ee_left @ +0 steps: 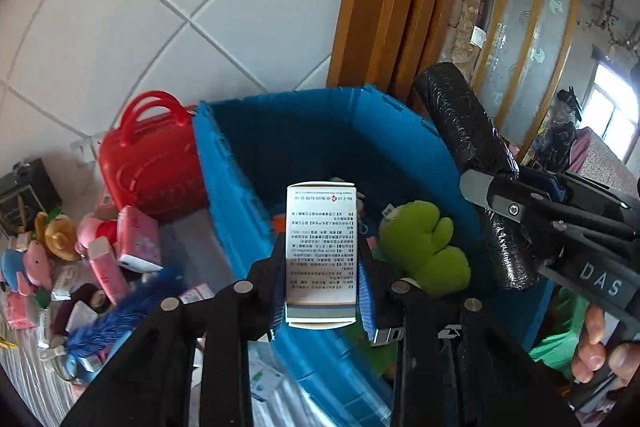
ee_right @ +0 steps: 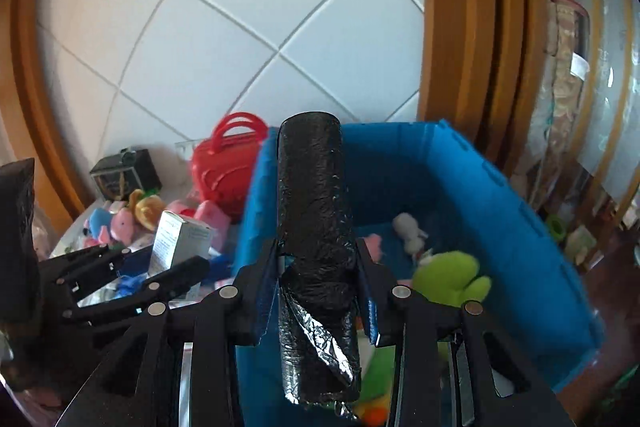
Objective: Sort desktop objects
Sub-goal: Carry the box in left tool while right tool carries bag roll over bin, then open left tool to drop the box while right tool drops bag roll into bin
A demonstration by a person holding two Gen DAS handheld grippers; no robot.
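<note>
The left gripper [ee_left: 320, 251] is clenched on a white rectangular cardboard box with small printed text [ee_left: 321, 255], held upright above the blue plastic storage bin [ee_left: 248, 195]. The right gripper [ee_right: 318, 259] grasps a black cylindrical roll of shiny plastic bags [ee_right: 314, 227], tilted forward and downward over the same bin, where a green plush toy [ee_right: 452, 277] lies.

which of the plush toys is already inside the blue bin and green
The green plush toy, lying on the floor of the blue bin. The pink and blue plush toys lie outside it, in the pile left of the red case.
</note>
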